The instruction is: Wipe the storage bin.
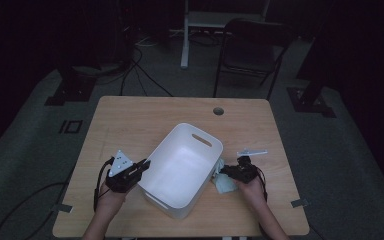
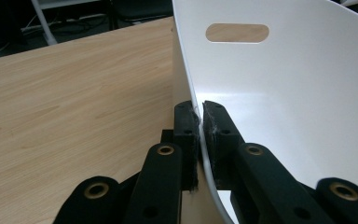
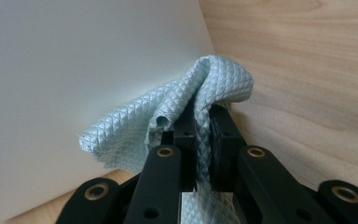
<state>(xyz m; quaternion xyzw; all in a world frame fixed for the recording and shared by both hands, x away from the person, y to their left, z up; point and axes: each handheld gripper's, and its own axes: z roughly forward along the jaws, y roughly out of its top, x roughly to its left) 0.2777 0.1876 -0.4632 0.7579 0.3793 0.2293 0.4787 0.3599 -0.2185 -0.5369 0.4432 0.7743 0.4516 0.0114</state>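
Dim floor and cables surround a pale wooden worktop, where a person's hands come in from the near edge, each carrying a pair of tongs. Nearest, the left tongs are clamped on the thin side wall of the white tub, one jaw outside and one inside, as the left gripper view makes plain with the wall squeezed between the pads just below the rim. On the opposite side of the tub, the right tongs are clamped on a bunched, pale green quilted cloth, which is pressed up against the tub's outer wall; in the high view the cloth spills down to the worktop beside that hand. A slotted handle hole lies beyond both tongs in the tub's far wall, and further still a dark chair stands past the worktop's far edge. Judging from this, the work looks like wiping the tub's outside while steadying it. The risks: the left grip bites only a narrow strip of smooth, flexing plastic, so a firm push from the cloth side could make the tub twist or slip free; and the cloth is held by a fold, so dragging it hard along the wall could pull it out of the right tongs
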